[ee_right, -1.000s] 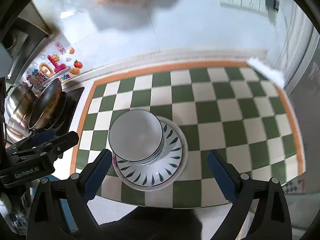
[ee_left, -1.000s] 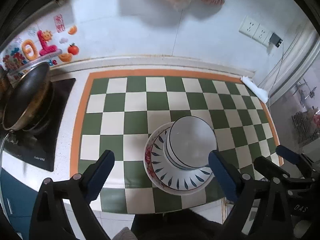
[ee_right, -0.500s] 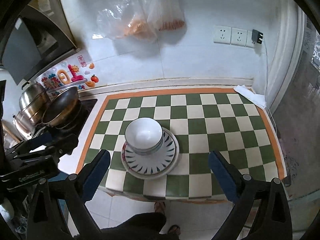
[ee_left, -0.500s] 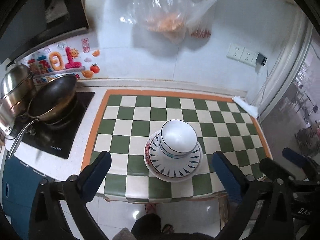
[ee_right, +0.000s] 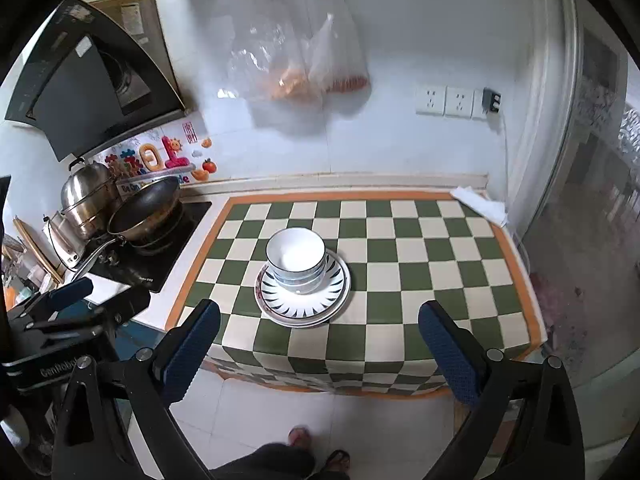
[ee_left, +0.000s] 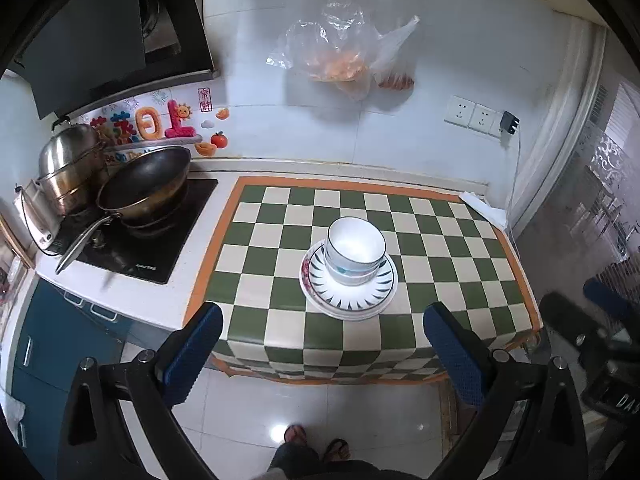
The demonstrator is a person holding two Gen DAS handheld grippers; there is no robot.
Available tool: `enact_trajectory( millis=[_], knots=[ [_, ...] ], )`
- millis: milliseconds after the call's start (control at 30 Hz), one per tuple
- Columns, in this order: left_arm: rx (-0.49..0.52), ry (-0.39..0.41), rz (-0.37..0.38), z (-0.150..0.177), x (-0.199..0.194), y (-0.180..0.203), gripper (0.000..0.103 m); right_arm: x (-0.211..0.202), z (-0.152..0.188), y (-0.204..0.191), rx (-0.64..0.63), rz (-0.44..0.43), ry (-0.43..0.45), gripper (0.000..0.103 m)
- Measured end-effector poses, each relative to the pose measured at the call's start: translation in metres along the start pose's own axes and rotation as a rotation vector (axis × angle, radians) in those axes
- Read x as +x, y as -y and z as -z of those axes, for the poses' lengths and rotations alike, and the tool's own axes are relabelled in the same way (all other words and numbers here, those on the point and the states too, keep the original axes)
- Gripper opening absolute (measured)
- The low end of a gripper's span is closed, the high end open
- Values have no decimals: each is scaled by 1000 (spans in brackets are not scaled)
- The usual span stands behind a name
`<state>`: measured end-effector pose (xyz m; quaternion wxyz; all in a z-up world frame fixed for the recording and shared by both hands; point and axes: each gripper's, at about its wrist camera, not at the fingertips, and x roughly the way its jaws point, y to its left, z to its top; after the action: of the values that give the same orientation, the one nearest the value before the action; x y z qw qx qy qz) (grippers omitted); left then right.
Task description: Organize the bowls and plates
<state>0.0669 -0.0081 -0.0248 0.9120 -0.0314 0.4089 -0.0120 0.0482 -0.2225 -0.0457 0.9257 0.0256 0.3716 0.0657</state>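
Note:
White bowls (ee_left: 355, 249) with dark rims sit nested on a stack of patterned plates (ee_left: 348, 296) in the middle of the green-and-white checkered counter (ee_left: 440, 256). The same bowls (ee_right: 295, 259) and plates (ee_right: 303, 300) show in the right wrist view. My left gripper (ee_left: 322, 354) is open and empty, held high and back from the counter's front edge. My right gripper (ee_right: 320, 350) is open and empty too, also well back. The right gripper shows at the right edge of the left wrist view (ee_left: 600, 320), and the left gripper at the left edge of the right wrist view (ee_right: 68, 312).
A black cooktop (ee_left: 132, 240) at the left holds a wok (ee_left: 144, 188) and steel pots (ee_left: 68, 172). A range hood (ee_left: 100, 32) hangs above. Plastic bags (ee_left: 340, 56) hang on the wall. A white cloth (ee_left: 480, 208) lies at the back right corner. Sockets (ee_left: 472, 114) are on the wall.
Both grippers have pulled up and back from the stack; it now looks smaller and the floor and my feet show. The bowls and plates have not moved.

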Motion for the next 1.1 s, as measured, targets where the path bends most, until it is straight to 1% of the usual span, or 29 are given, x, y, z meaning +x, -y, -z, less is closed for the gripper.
enact_trajectory(
  millis=[67,167,300,433,667,900,1100],
  knots=[
    [-1,10,-8,5,-10,-1,103,-12,1,-3,-4,5,17,101],
    [5,18,6,10,-22,-2,103,-25,3,-9,-10,18,37,102],
    [20,39,2,12,-36,-7,103,-35,5,-16,-3,34,41,102],
    [18,53,-3,14,-43,-15,103,-38,9,-20,5,43,41,102],
    [18,38,-5,20,-45,-27,103,-39,16,-26,15,52,27,102],
    [28,31,-11,21,-43,-31,103,-34,17,-31,8,45,14,102],
    [34,40,-12,22,-45,-33,103,-33,18,-32,6,45,10,102]
  ],
)
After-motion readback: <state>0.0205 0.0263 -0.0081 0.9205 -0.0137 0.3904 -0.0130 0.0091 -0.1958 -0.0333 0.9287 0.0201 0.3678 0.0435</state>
